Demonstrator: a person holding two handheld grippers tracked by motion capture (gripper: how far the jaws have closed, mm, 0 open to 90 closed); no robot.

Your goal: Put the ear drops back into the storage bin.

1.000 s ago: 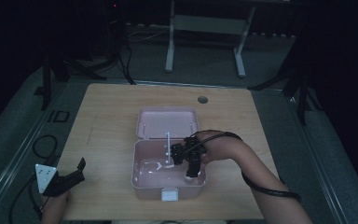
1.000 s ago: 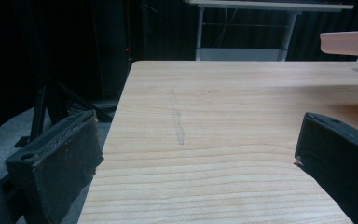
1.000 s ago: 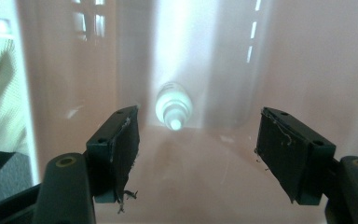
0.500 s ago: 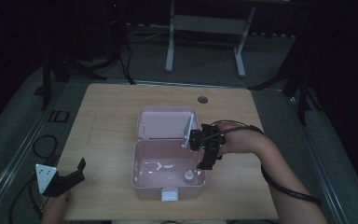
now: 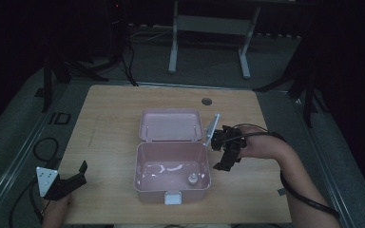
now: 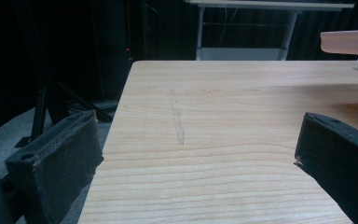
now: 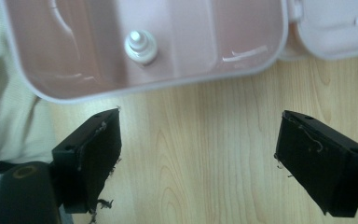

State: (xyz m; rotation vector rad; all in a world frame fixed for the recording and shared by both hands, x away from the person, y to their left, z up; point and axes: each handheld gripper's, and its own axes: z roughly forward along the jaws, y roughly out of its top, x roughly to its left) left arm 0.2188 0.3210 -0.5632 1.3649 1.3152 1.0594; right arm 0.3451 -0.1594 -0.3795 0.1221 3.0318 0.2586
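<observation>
Inside, the open pink box [image 5: 171, 178] holds one small white bottle [image 5: 189, 179].

Table [image 5: 123, 123]: light wood with visible grain, matt, smooth; one faint pale streak noted on the surface in the left gripper view. Pink box [image 5: 172, 166]: plastic, smooth, with a soft sheen and curved highlights on the inner floor; its lid [image 5: 171, 125] was of the same material. Small white cap-like item [image 7: 141, 46] inside the box: glossy plastic by appearance. Right gripper [image 7: 198, 158]: jaw pads were black, matt, rough, with frayed fibres at the edges. Left gripper [image 6: 196, 163]: pads likewise black, matt and coarse.
</observation>
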